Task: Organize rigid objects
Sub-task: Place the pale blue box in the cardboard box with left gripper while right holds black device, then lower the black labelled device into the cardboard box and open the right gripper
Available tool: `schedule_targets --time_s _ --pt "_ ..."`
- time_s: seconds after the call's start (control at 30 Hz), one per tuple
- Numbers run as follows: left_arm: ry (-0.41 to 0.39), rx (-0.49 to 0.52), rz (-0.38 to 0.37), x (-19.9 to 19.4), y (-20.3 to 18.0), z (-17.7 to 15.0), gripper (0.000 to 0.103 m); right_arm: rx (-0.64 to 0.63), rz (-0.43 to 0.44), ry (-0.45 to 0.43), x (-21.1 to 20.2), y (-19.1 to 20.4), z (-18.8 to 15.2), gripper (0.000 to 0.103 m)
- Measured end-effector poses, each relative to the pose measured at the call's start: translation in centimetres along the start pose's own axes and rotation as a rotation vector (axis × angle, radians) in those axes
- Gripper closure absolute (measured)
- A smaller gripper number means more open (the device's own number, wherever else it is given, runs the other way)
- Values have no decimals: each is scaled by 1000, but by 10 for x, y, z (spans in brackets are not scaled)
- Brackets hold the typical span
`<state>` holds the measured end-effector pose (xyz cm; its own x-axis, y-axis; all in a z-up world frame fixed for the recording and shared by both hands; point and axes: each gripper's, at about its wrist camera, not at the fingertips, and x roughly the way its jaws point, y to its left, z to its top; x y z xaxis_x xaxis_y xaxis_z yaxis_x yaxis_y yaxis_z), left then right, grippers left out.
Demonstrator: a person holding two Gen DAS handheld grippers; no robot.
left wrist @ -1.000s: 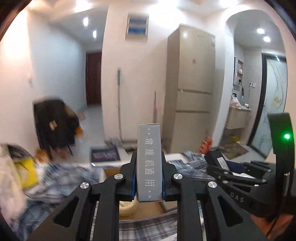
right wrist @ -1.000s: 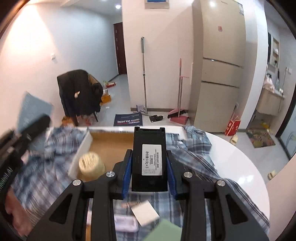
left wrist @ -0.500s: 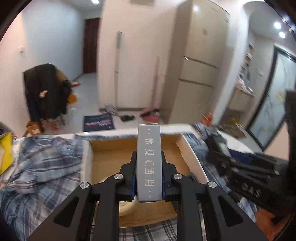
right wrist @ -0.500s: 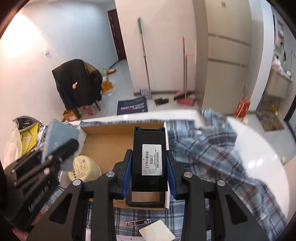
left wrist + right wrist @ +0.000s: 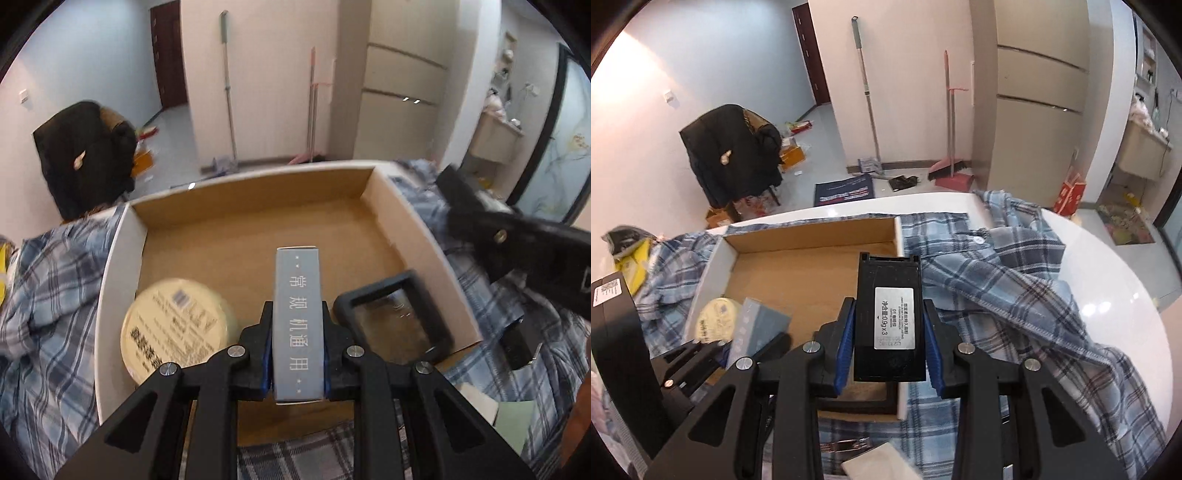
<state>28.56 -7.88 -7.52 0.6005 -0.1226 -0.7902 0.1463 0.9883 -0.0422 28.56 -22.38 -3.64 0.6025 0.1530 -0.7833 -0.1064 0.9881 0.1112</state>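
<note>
My left gripper (image 5: 298, 325) is shut on a slim grey box (image 5: 298, 314) with white characters, held over the open cardboard box (image 5: 406, 221). Inside that box lie a round cream tin (image 5: 177, 325) at the left and a black-framed clear case (image 5: 395, 321) at the right. My right gripper (image 5: 889, 343) is shut on a black rectangular case (image 5: 889, 314) with a white label, above the cardboard box's (image 5: 812, 236) right wall. In the right wrist view the grey box (image 5: 757, 328) and the left gripper (image 5: 713, 354) show at the lower left, with the tin (image 5: 714, 317) behind.
A blue plaid shirt (image 5: 1015, 288) covers the white round table (image 5: 1126, 295) around the box. Small flat items (image 5: 875, 465) lie on the cloth at the near edge. A chair with a dark jacket (image 5: 731, 155), brooms and a fridge stand beyond.
Both grippers have come down and tilted toward the cardboard box, still holding their items. The left one moved further, so the box's inside now fills its view.
</note>
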Motion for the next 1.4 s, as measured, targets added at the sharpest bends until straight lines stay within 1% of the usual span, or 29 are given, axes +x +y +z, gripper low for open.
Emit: schedule_targets --time_s 0.07,0.2,0.27,0.33,0.37,0.4,0.43,0.47,0.5,0.57,0.63,0.7,0.83,0.87,1.0,1.03,1.1,1.13,1.2,1.3,1.4 --pt "7 8 -4 3 -1 -2 82 -1 -17 1 3 -3 0 71" --pt "26 3 12 11 1 -1 82 19 18 23 10 -7 -1 71" --pt "23 17 21 13 -2 0 81 14 18 27 12 -6 -2 71" --pt "-9 14 5 9 -2 1 80 7 15 31 14 -5 -3 71" --pt "-36 11 -5 5 -1 1 69 8 15 33 15 -5 -3 71" --pt "-85 13 -18 -2 -1 2 45 12 17 35 15 -6 -3 71" --pt "-139 18 -19 -10 0 2 29 17 22 36 15 -7 -4 71" --pt "-207 18 2 -19 1 1 10 22 29 35 14 -7 -4 71" --pt "-278 8 34 -30 3 -1 9 27 35 34 14 -8 -4 71" --pt "-349 -2 46 -43 5 -1 8 25 44 27 13 -7 -3 71" --pt "-368 6 74 -46 5 0 7 29 62 19 10 -6 -3 71" --pt "-388 -8 92 -47 9 -2 7 29 68 18 9 -5 -3 70" --pt "-386 -40 152 -45 20 -4 7 47 68 28 13 -6 -5 70" --pt "-389 -60 152 -46 29 -3 7 49 73 33 15 -6 -5 70" --pt "-437 -180 102 -56 57 -2 7 10 78 64 25 1 -9 70" --pt "-441 -197 105 -59 62 -2 7 -8 85 77 28 5 -11 70" --pt "-434 -197 162 -65 65 3 7 -31 103 95 33 12 -14 70" --pt "-443 -188 173 -69 66 3 7 -43 112 105 35 15 -16 70" --pt "-479 -187 171 -79 69 3 7 -62 116 115 38 20 -18 70" --pt "-503 -193 139 -91 70 5 7 -85 104 120 40 24 -22 70" --pt "-525 -182 133 -99 64 5 7 -77 99 130 44 24 -24 70"
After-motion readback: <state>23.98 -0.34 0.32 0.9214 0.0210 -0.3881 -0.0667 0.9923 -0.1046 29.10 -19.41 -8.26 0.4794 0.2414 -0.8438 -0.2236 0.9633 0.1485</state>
